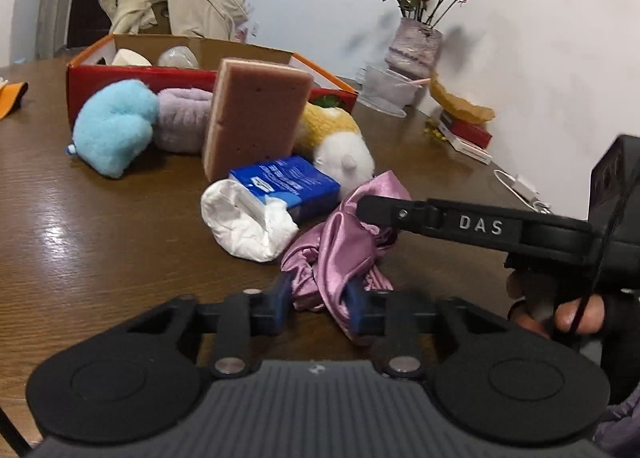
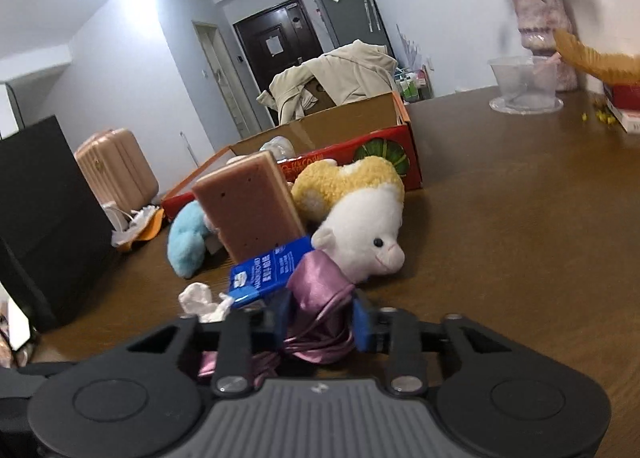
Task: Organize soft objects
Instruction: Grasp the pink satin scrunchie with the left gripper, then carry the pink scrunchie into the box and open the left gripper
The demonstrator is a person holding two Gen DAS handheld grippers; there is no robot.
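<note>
Both the left gripper (image 1: 320,306) and right gripper (image 2: 322,316) clench the purple satin cloth (image 1: 340,250); lift together, keeping folds gathered, toward the cardboard box (image 1: 200,70).

Brown wood-grain tabletop (image 1: 100,226), glossy, with light glare on its near left portion. Resting directly on it: a red cardboard box (image 1: 140,76) with orange rim, open-topped, toward the far side; a light blue plush (image 1: 114,126) and a lilac fuzzy item (image 1: 182,120) in front of the box, touching each other; a pink sponge block (image 1: 256,118) standing on end, tilted; a yellow-and-white plush animal (image 1: 340,142) lying beside it; a blue tissue pack (image 1: 288,182); crumpled white tissue (image 1: 244,218); pink satin cloth (image 1: 336,254), bunched. Near the wall: a clear plastic bowl (image 1: 386,90), a vase of dried roses (image 1: 416,46), a red-and-white box (image 1: 468,136), and a white cable (image 1: 520,186).
</note>
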